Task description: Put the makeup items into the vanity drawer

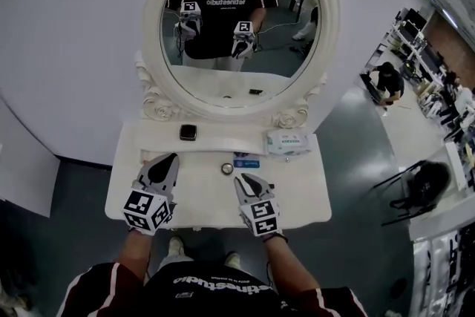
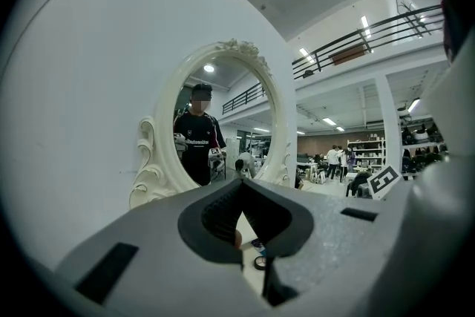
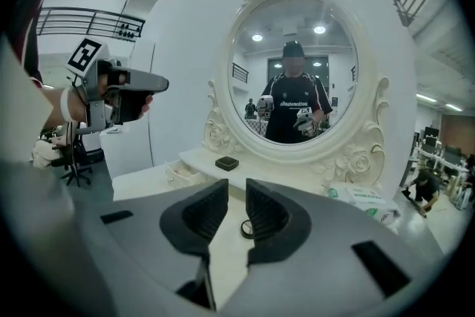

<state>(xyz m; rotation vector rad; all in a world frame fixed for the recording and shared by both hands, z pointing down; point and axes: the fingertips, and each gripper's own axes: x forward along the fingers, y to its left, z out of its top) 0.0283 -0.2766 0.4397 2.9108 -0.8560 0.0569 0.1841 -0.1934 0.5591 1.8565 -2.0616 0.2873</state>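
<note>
**Makeup items.** Small round pot (image 1: 227, 168), dark rim and pale centre, lying at the middle of the white worktop (image 1: 200, 197). No label is legible on it. Just beside it at 3 o'clock is a small blue packet (image 1: 246, 162) with print too fine to read. At 11 o'clock from the pot, up on the raised back shelf (image 1: 223, 139), sits a dark square compact (image 1: 188, 132), lying flat and well apart from the other two.

**Drawer.** A small white drawer (image 3: 180, 174) at the shelf's left end appears pulled out in the right gripper view. Its contents cannot be made out.

**Left gripper (image 1: 171, 160).** At 9 o'clock from the pot, over the worktop's left half. The jaws meet at their tips with nothing between the pads.

**Right gripper (image 1: 247, 180).** At 4 o'clock from the pot, close to it without touching. The jaws stand a moderate gap apart and hold nothing. The pot shows on the worktop beyond the gap.

**Other stock.** A soft white wipes pack (image 1: 287, 142) with green print, not readable, lies on the shelf at 2 o'clock from the pot.

**Fixture.** An oval mirror (image 1: 286, 59) in a carved white frame stands at 12 o'clock. It reflects the person in a dark shirt with white chest lettering, reversed and not surely readable.
</note>
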